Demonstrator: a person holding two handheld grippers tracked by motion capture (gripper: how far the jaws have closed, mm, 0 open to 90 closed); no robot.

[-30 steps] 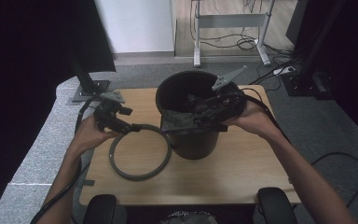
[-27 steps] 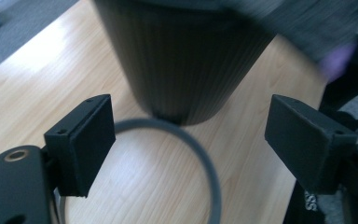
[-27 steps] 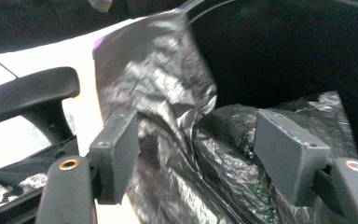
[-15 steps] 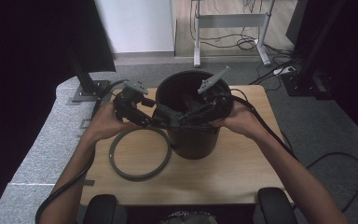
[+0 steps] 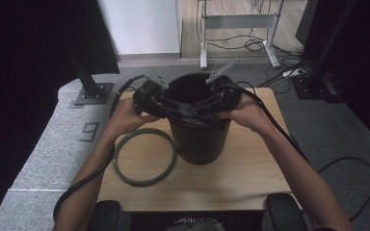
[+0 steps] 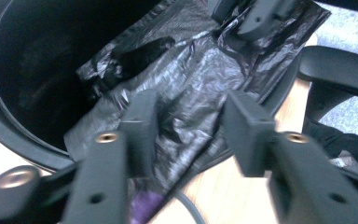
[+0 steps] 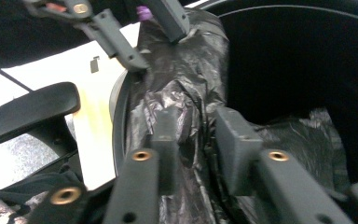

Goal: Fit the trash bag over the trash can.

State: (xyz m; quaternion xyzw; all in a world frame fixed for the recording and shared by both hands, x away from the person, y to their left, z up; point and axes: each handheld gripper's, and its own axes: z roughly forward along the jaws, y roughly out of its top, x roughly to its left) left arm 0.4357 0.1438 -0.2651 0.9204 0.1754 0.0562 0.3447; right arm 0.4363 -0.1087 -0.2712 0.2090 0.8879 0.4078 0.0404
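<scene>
- bin-lining work is the step in hand: a black plastic bin bag [image 5: 189, 111] lies draped over the near rim of the black bin [image 5: 200, 139], and both grippers meet at that rim to spread it.
- left gripper [image 6: 191, 123]: its fingers have just been closing and now stand at a middling gap, with the crumpled bag film between and under them; from the left gripper view i cannot tell whether the pads press on it.
- right gripper [image 7: 196, 135]: its fingers have just opened a little from a tighter pinch and sit fairly narrow, with a fold of the bag rising between them; i judge this a light hold, though the contact is not sharp enough to be sure.
- bin contents: part of the bag hangs down inside the bin against its near wall; the rest of the interior looks dark and bare as far as i can see.
- grey ring [image 5: 144, 156] lies flat on the table [image 5: 250, 178], just beside the bin at its left, touching nothing held.
- next move, as i judge it: find the bag's mouth, pull the two layers apart and stretch the edge over the bin rim, then seat the ring on top. the thin film could slip or tear.
</scene>
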